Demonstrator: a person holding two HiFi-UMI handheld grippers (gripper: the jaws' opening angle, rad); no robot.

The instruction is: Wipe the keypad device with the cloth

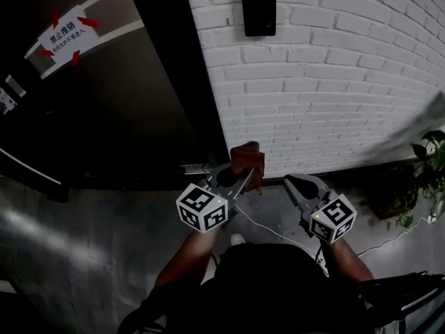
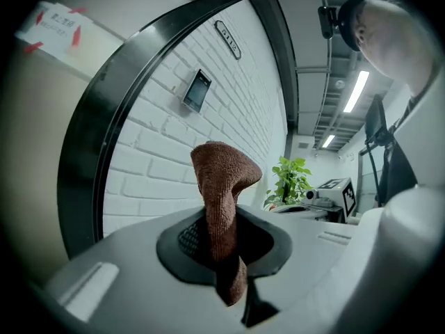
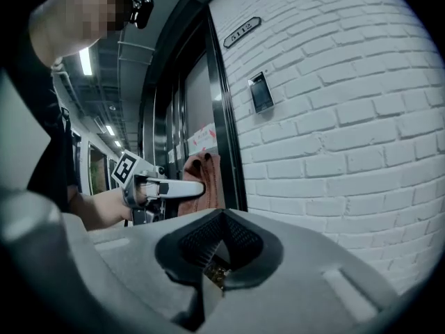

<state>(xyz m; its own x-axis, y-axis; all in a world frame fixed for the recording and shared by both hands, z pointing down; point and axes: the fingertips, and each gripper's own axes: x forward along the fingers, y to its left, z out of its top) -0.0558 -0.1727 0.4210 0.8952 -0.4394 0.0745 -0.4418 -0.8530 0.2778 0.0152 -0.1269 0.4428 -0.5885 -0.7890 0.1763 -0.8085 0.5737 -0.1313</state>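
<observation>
The keypad device (image 1: 258,5) is a black panel high on the white brick wall; it also shows small in the left gripper view (image 2: 197,90) and in the right gripper view (image 3: 261,92). My left gripper (image 1: 238,175) is shut on a brown cloth (image 1: 248,158), which stands up folded between its jaws (image 2: 221,186). It hangs well below the keypad, near the door frame. My right gripper (image 1: 297,185) is beside it to the right, jaws together with nothing in them (image 3: 221,245). From the right gripper view I see the left gripper (image 3: 167,186) and the cloth (image 3: 203,176).
A dark door (image 1: 125,96) with a black frame stands left of the brick wall; a paper notice (image 1: 66,35) is taped on it. A number plate (image 2: 228,39) sits above the keypad. A potted plant (image 1: 427,179) grows at the right. A white cable (image 1: 274,232) runs along the floor.
</observation>
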